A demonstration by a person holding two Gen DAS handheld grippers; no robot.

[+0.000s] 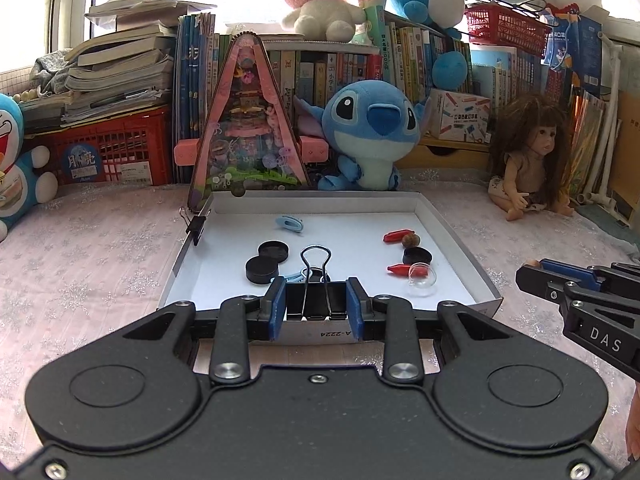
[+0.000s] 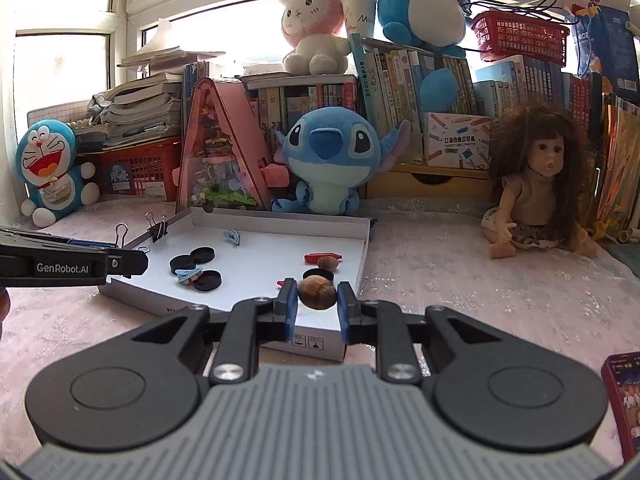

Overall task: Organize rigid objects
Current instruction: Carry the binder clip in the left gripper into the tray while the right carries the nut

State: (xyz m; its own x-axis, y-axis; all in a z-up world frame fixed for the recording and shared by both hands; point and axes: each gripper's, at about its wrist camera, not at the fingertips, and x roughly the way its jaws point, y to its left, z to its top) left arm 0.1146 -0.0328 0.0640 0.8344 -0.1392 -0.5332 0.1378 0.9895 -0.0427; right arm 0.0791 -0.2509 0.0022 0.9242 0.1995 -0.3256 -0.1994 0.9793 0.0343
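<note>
left gripper point(image 1: 316, 304): clamped tight on a black binder clip point(image 1: 316, 300)
right gripper point(image 2: 317, 303): squeezing a brown nut point(image 2: 317, 294)
white tray point(image 1: 456, 232): black caps, red bits inside

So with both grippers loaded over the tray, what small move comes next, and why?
Probably carry each item clear of the white tray: the left gripper is shut on a black binder clip, the right gripper on a brown nut, and neither has been set down yet.
</note>
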